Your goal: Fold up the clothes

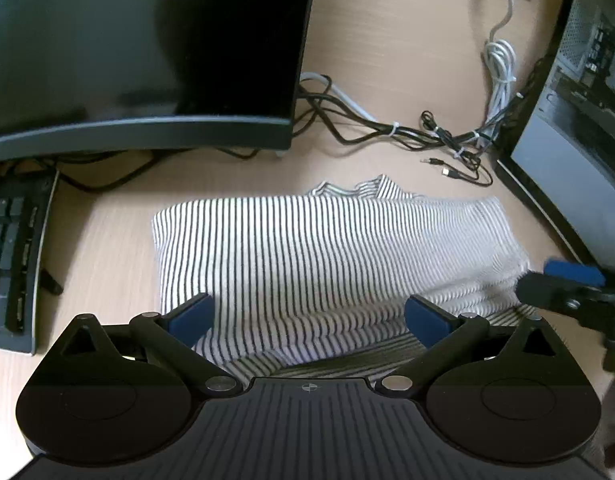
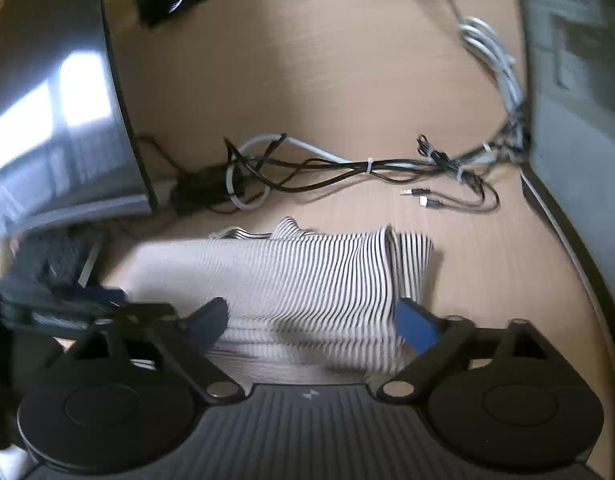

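Both tools, left tool (image 1: pixel 307 316) and right tool (image 2: pixel 313 320), gape wide over striped shirt (image 1: pixel 327 248), gripping nothing; keyboard (image 1: pixel 11 256) only in left view.

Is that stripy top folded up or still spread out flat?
Folded: the black-and-white striped knit top lies as a compact rectangle, with doubled layers along its near edge.

We note a light wood tabletop (image 1: pixel 407 40) carrying a dark monitor (image 1: pixel 147 52), a keyboard (image 1: pixel 11 256), tangled cables (image 1: pixel 427 132) and a computer case (image 1: pixel 587 80); window light reflects on the monitor.
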`<state>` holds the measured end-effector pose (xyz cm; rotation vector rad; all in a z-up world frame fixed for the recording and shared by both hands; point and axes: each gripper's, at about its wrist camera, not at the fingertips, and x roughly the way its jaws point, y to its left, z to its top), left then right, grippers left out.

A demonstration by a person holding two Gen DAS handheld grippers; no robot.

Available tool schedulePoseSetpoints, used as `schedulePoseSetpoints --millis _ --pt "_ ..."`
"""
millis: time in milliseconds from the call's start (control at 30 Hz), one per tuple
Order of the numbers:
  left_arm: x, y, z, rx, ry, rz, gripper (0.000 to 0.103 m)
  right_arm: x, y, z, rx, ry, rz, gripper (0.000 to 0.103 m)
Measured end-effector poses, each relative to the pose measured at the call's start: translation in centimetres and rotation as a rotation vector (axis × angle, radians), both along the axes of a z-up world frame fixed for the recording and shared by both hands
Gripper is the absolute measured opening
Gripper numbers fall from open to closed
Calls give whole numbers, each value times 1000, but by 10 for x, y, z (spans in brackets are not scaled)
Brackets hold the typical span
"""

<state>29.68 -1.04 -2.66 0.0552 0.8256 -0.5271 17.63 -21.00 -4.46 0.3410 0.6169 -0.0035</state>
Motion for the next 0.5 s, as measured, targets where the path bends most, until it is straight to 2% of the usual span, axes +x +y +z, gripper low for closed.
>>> schedulePoseSetpoints --millis 67,167,233,400,500 --pt "-2 2 -5 1 -10 7 103 -4 0 -14 32 43 -6 97" --pt "-8 0 -10 7 -48 9 103 -4 -1 -31 -44 92 -49 103" --pt "-11 -3 -13 11 -76 12 103 -2 -5 -35 -117 92 -60 103" --pt "-11 -16 -20 16 -130 24 103 7 -25 -34 -128 105 -90 103" --pt "-11 -15 -19 21 -122 6 103 2 -24 -20 -182 55 -92 103"
